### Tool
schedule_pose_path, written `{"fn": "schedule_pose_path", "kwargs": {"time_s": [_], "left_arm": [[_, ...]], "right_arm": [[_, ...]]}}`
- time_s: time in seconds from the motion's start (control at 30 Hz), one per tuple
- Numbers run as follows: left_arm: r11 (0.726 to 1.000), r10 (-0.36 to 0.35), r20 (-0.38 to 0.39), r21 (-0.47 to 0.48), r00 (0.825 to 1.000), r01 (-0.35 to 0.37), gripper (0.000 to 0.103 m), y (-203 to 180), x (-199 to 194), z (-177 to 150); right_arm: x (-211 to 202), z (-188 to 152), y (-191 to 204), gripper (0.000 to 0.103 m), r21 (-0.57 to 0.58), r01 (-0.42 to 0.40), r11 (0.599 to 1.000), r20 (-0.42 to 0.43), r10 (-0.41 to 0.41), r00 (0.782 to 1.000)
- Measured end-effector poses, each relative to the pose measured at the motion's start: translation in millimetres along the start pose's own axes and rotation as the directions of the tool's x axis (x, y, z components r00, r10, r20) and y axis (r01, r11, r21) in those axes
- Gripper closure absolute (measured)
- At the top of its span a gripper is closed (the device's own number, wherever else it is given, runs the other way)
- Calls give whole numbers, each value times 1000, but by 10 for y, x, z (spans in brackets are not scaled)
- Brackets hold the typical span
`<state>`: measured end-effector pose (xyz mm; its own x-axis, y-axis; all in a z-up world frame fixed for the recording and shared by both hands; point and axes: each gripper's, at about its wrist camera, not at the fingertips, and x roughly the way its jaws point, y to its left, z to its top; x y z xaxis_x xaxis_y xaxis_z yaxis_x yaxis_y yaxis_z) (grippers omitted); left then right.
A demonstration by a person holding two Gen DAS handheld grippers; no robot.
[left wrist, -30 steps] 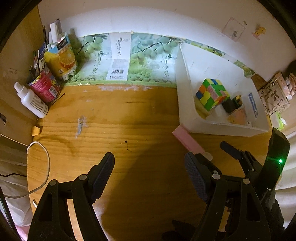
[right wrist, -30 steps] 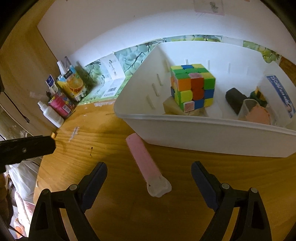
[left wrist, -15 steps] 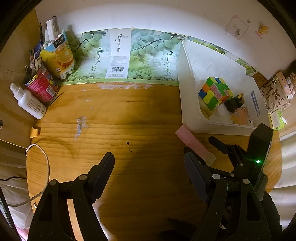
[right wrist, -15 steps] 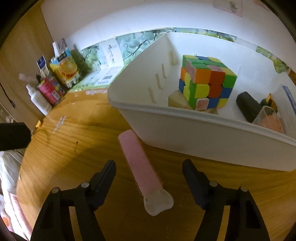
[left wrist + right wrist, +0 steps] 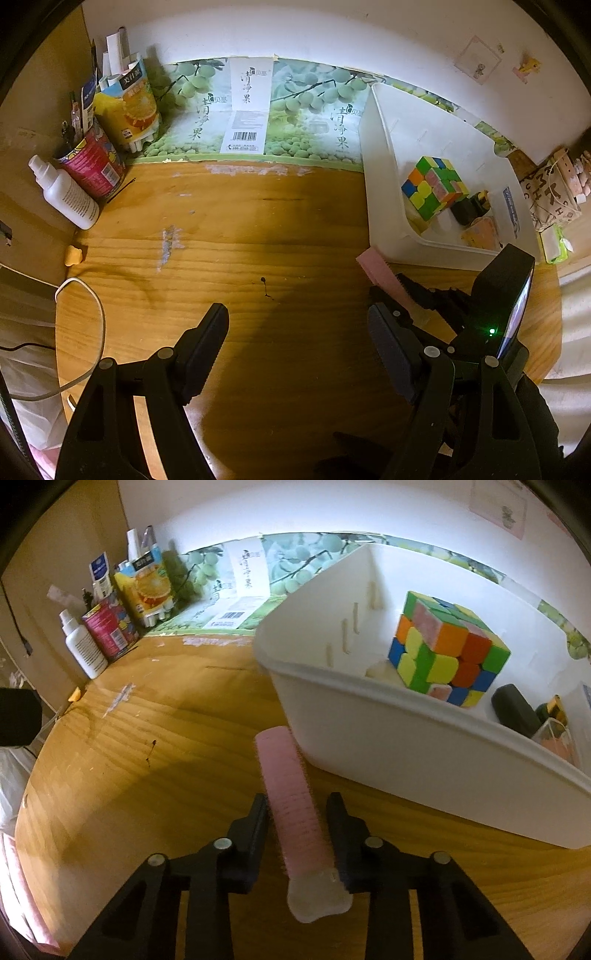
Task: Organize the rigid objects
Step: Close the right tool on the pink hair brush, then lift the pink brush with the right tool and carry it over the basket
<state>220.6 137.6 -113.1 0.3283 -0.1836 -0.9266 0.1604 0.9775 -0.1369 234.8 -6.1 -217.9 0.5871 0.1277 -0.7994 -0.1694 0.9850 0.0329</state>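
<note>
A pink hair roller with a clear plastic end lies on the wooden desk, just in front of the white bin. My right gripper straddles it and its jaws are closing, with both pads against the roller's sides. In the left wrist view the same roller pokes out of the right gripper beside the bin. My left gripper hovers open over bare wood with nothing between its fingers. A colour cube sits inside the bin.
A white bottle, a red can and a juice carton crowd the back left corner. A white cable loops at the left edge. A black item and small boxes share the bin with the cube.
My right gripper moved down and forward over the pink roller and its jaws came together from wide apart onto the roller's sides. The left gripper stayed where it was.
</note>
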Motion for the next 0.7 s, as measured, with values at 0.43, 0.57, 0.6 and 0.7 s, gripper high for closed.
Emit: {"fn": "schedule_pose_path", "kwargs": {"time_s": [0.43,0.57,0.6,0.7], "left_arm": [[1000,25,44,6,999,-25,23,-35,-177,-102],[999,34,59,0,998,-34,22,-38,-240,-152],[999,38,63,-2,997,-38,22,-42,-256,-162],[999,47,79,-3,996,-47,22,-60,-302,-183]], "right_arm": [[-295,-12,84,79,-27,-47,999,34,48,998],[-520,-31,111,79,-39,-46,998,44,47,998],[-572,-24,116,79,-39,-43,998,46,45,998],[-753,-29,101,79,-40,-42,998,51,44,998]]}}
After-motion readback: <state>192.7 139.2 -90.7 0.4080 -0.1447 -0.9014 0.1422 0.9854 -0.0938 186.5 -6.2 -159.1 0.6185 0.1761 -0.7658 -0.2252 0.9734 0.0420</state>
